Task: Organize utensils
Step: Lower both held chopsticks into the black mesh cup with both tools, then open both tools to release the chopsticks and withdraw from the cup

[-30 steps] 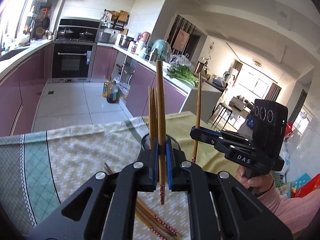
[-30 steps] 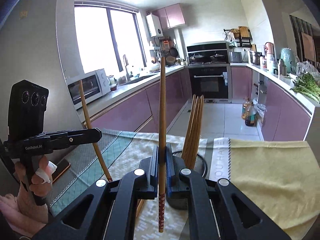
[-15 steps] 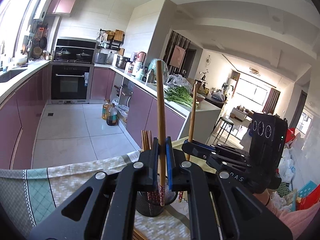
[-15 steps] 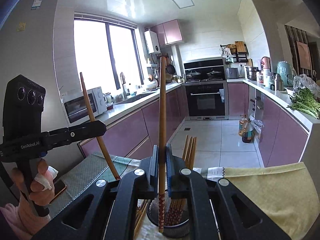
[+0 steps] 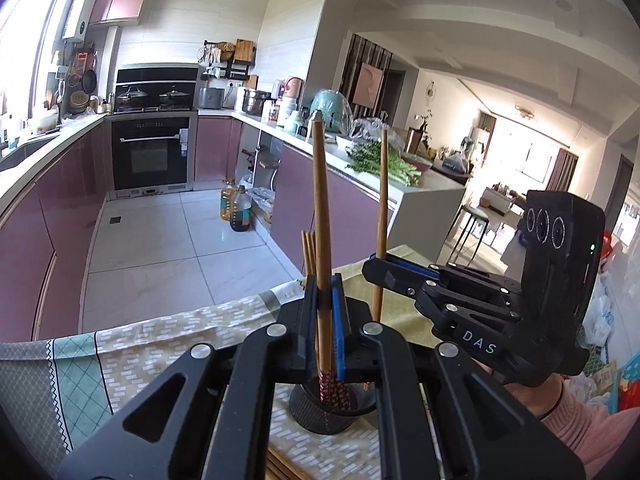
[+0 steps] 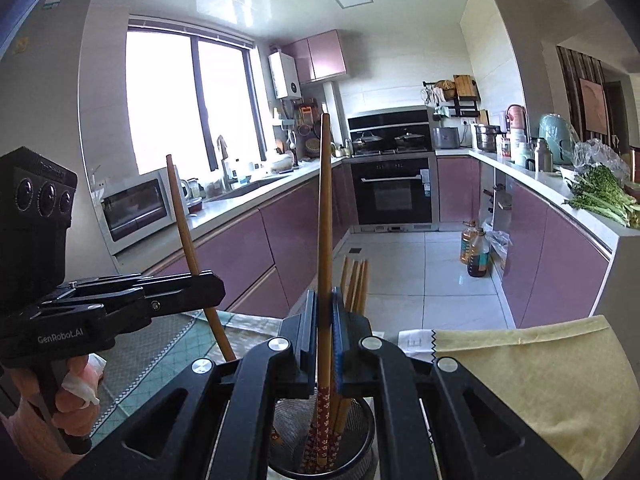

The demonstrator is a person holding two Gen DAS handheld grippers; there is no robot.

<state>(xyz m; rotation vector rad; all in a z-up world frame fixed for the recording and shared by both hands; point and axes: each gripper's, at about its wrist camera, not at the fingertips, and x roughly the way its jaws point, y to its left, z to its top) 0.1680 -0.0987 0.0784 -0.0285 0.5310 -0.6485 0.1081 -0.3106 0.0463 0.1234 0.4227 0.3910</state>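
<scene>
White letters reading "DAS" sit on the side of the black right gripper point(image 5: 378, 266) at the right of the left wrist view, and "GenRobot.AI" is printed on the black left gripper point(image 6: 210, 280) at the left of the right wrist view; the small print on the white tag at the edge of the pale yellow cloth point(image 6: 540, 384) is too fine to read. The left gripper's blue-padded jaws are clamped on a long brown wooden chopstick with a red patterned lower end point(image 5: 322, 216), which stands nearly upright in the centre of the left wrist view, its plain end toward the top of the frame and its patterned end down over the round black wire-mesh utensil holder point(image 5: 320, 412) at lower centre. The right gripper's jaws are likewise clamped on a second brown wooden chopstick with a red patterned end point(image 6: 325, 240), upright in the centre of its own view, patterned end inside the holder's mouth. Further bare wooden chopsticks point(image 6: 354, 284) stand in the holder behind it, leaning slightly right. In the right wrist view the left gripper's chopstick tilts, its top leaning toward the upper left. The holder rests on a patterned green-and-beige cloth point(image 5: 132, 344) covering the table, with more chopsticks lying flat point(image 5: 280, 464) at the bottom edge.
</scene>
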